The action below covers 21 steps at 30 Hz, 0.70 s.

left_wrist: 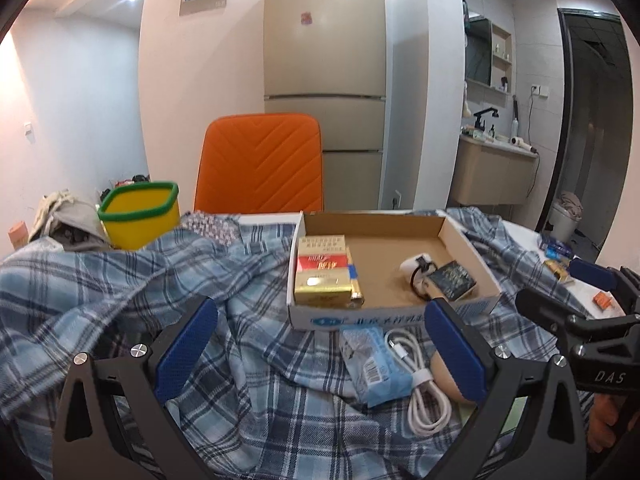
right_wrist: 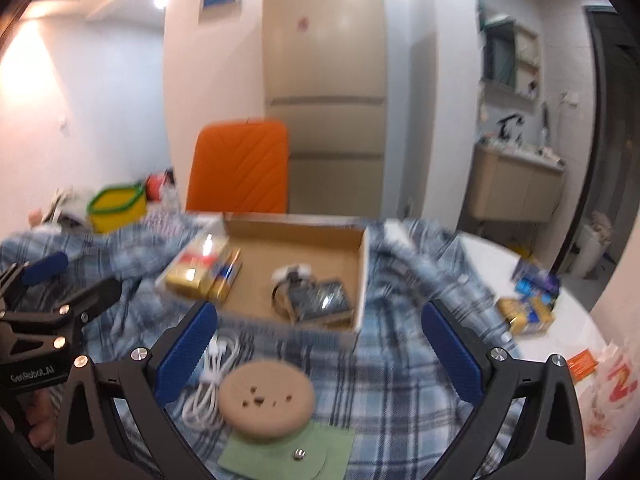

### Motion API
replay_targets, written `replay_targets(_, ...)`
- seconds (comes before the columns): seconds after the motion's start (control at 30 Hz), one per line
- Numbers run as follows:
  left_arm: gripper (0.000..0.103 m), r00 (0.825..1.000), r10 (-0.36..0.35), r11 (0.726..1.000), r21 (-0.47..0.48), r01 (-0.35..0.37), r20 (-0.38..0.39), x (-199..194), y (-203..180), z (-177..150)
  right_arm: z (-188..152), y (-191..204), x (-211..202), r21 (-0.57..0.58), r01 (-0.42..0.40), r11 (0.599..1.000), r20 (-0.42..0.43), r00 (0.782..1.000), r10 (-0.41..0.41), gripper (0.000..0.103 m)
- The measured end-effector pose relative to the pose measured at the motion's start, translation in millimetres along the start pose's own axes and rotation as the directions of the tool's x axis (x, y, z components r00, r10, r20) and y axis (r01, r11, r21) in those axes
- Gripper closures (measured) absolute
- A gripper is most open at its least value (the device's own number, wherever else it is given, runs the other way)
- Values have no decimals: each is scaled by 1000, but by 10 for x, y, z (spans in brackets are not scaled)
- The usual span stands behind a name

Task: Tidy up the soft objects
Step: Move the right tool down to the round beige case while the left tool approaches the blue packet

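Observation:
A rumpled blue plaid cloth (left_wrist: 120,280) (right_wrist: 400,380) covers most of the table. On it, near me, lie a blue tissue pack (left_wrist: 372,364), a coiled white cable (left_wrist: 424,392) (right_wrist: 212,376), a tan round disc (right_wrist: 266,400) and a green pouch (right_wrist: 288,456). My left gripper (left_wrist: 320,344) hovers open over the cloth, left of the tissue pack, holding nothing. My right gripper (right_wrist: 320,340) is open above the disc and cloth, also holding nothing. Each gripper shows at the edge of the other's view: the right gripper (left_wrist: 546,282) and the left gripper (right_wrist: 93,271).
An open cardboard box (left_wrist: 468,248) (right_wrist: 360,280) behind the items holds gold and red packets, a white object and a dark packet. A yellow bin with a green rim (left_wrist: 140,216) and piled cloths (left_wrist: 60,216) stand far left. An orange chair (left_wrist: 260,164) is behind. Small packets (right_wrist: 528,308) lie on bare white table.

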<state>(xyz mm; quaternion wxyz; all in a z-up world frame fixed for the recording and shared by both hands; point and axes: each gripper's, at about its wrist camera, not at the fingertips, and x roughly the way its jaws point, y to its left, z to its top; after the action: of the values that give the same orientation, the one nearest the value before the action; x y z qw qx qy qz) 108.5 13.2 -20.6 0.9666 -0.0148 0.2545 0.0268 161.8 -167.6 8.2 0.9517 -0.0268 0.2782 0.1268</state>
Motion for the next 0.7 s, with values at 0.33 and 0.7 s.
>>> replay_targets(0.33, 0, 997, -16, 1000, 12, 17, -80, 186, -23, -88, -166, 28, 276, 11, -74, 997, -154, 985, 75, 0)
replay_targets(0.7, 9, 990, -49, 999, 1, 50, -132, 257, -4, -106, -298, 195, 579, -38, -114, 993, -309, 946, 97, 0)
